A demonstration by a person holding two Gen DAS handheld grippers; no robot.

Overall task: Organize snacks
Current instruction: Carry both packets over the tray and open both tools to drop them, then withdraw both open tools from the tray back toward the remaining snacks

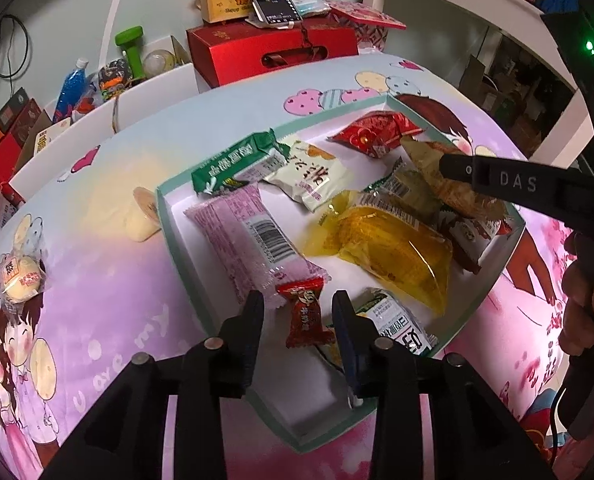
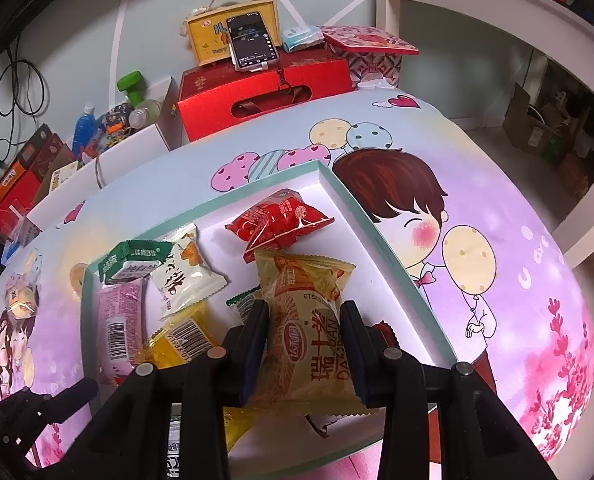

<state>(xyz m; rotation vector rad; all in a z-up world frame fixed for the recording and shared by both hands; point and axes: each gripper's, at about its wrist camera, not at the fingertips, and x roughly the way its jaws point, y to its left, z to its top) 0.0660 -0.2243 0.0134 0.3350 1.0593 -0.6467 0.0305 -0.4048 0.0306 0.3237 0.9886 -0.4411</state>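
A shallow white box with a teal rim (image 1: 169, 216) lies on the cartoon-print cloth and holds several wrapped snacks. My left gripper (image 1: 298, 308) hovers over its near side. A small red candy (image 1: 305, 314) lies between the fingers with a gap on each side, so the gripper is open. My right gripper (image 2: 305, 316) is shut on a yellow snack packet (image 2: 309, 320), held over the box's right part (image 2: 377, 240). Pink (image 1: 253, 240), green (image 1: 233, 164), white (image 1: 309, 176), red (image 1: 377, 132) and clear yellow (image 1: 389, 248) packets lie inside.
A wrapped round pastry (image 1: 19, 276) and another pale pastry (image 1: 141, 216) sit on the cloth left of the box. Behind the table stand a red gift box (image 1: 273, 52) with a phone (image 1: 273, 2) on it, and cartons at the left. A hand (image 1: 589, 308) holds the right gripper.
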